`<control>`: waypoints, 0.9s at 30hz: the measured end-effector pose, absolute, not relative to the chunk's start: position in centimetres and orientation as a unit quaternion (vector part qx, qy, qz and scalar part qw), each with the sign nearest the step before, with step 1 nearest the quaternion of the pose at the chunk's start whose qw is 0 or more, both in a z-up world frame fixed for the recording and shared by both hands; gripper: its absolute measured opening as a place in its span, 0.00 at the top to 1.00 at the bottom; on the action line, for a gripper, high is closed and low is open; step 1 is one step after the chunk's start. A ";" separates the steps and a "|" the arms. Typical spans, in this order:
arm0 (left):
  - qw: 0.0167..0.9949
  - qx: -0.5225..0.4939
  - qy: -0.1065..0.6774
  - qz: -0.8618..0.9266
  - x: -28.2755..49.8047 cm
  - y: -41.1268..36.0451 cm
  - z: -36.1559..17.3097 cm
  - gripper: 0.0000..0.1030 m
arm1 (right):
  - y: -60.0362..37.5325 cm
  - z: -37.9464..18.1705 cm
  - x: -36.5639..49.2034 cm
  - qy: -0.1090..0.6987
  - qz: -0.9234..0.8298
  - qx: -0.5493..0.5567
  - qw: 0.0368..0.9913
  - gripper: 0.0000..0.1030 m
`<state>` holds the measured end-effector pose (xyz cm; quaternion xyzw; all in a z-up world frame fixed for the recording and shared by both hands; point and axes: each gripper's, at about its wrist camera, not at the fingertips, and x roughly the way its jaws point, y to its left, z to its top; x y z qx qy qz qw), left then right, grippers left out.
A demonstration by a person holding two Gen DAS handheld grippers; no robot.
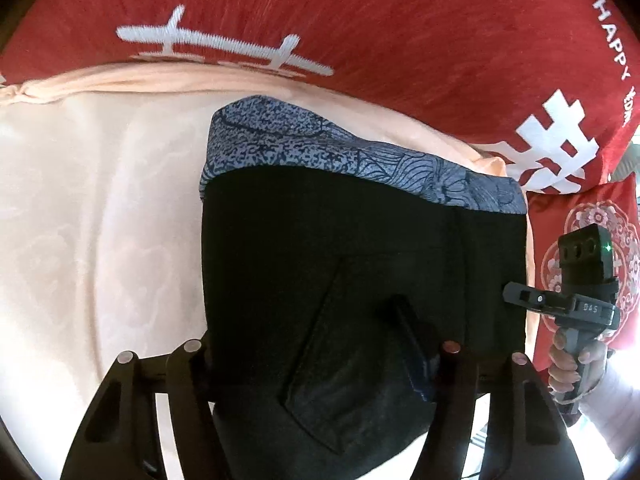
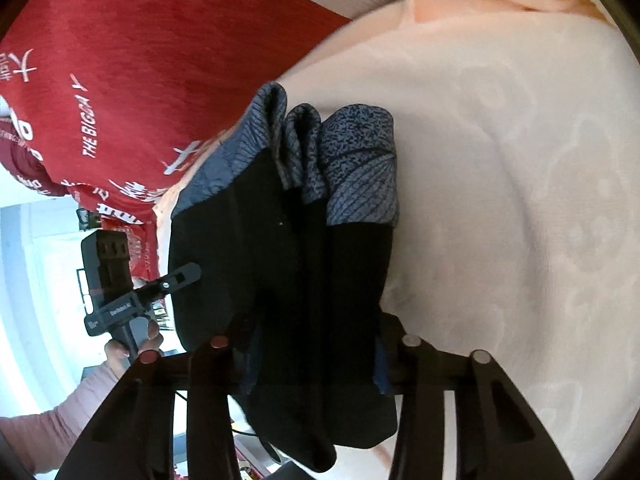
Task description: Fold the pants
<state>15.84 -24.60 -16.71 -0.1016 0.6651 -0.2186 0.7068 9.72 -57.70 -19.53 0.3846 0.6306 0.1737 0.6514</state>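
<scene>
- Black pants with a blue patterned waistband lie on a peach sheet.
- The left hand-held gripper straddles the fabric.
- The right hand-held gripper reaches its edge.

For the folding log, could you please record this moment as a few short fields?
garment: black pants with a blue patterned waistband, bunched in folds
surface: peach sheet
backdrop: red blanket with white lettering
left gripper: jaws either side of the pants fabric; grip unclear
right gripper: jaws either side of the bunched fabric; grip unclear
</scene>
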 end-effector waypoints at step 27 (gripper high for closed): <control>0.724 -0.086 0.660 -0.181 5.4 -14.7 -18.6 0.01 | -48.2 -17.6 -0.7 0.640 0.135 0.363 0.663 0.51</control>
